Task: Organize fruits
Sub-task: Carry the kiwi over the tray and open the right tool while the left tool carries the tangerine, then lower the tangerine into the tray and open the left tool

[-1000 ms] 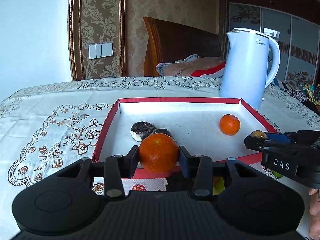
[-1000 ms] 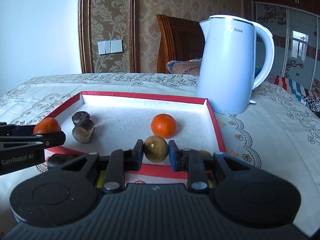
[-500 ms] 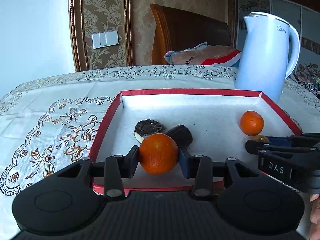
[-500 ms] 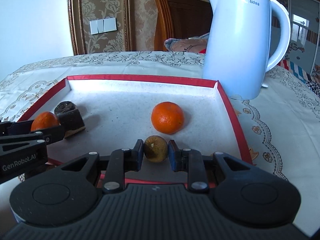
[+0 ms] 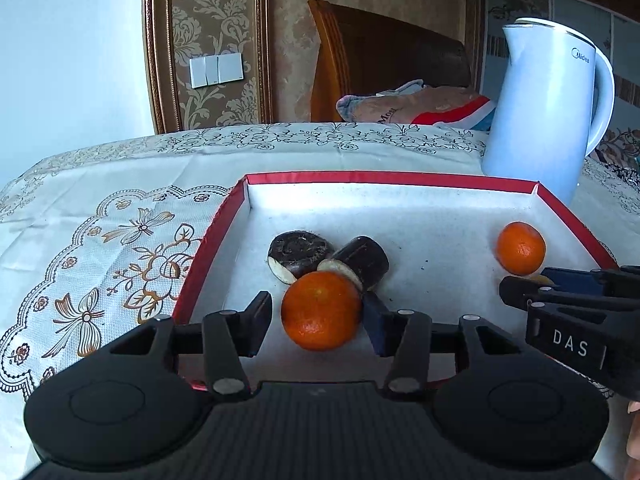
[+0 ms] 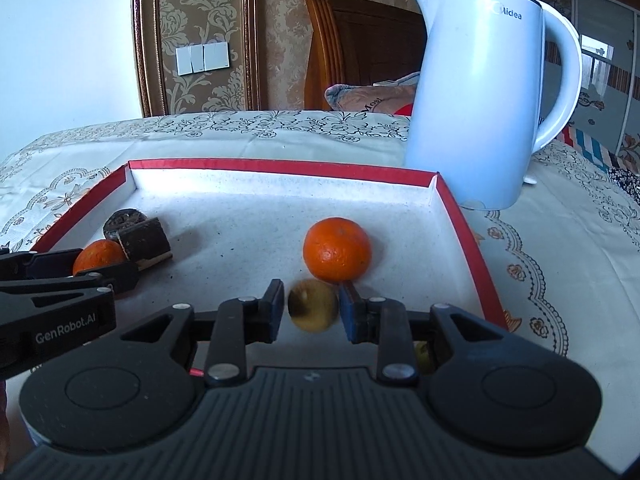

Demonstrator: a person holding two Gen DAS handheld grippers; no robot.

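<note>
A red-rimmed tray (image 5: 400, 179) with a white floor lies on the tablecloth. My left gripper (image 5: 316, 322) hangs low over its near left part. Its jaws are opening, and an orange (image 5: 321, 311) sits between them with a gap at the left finger (image 5: 258, 322). My right gripper (image 6: 312, 308) is over the near right part. Its jaws are opening too, and a small blurred yellow-brown fruit (image 6: 313, 306) is loose between them. A second orange (image 6: 337, 250) rests on the tray floor just beyond. Two dark brown fruits (image 5: 300, 254) with white cut faces lie behind the left orange.
A white electric kettle (image 6: 476, 100) stands on the table just past the tray's far right corner. Another yellowish fruit (image 6: 422, 354) shows under the right gripper's linkage. A wooden chair (image 5: 380, 60) with folded cloth is behind the table. Patterned tablecloth (image 5: 100, 240) stretches to the left.
Both grippers moved forward and down over the tray. Their jaws, shut on the orange and the yellow-brown fruit before, have parted, and each fruit now sits free between the fingers.
</note>
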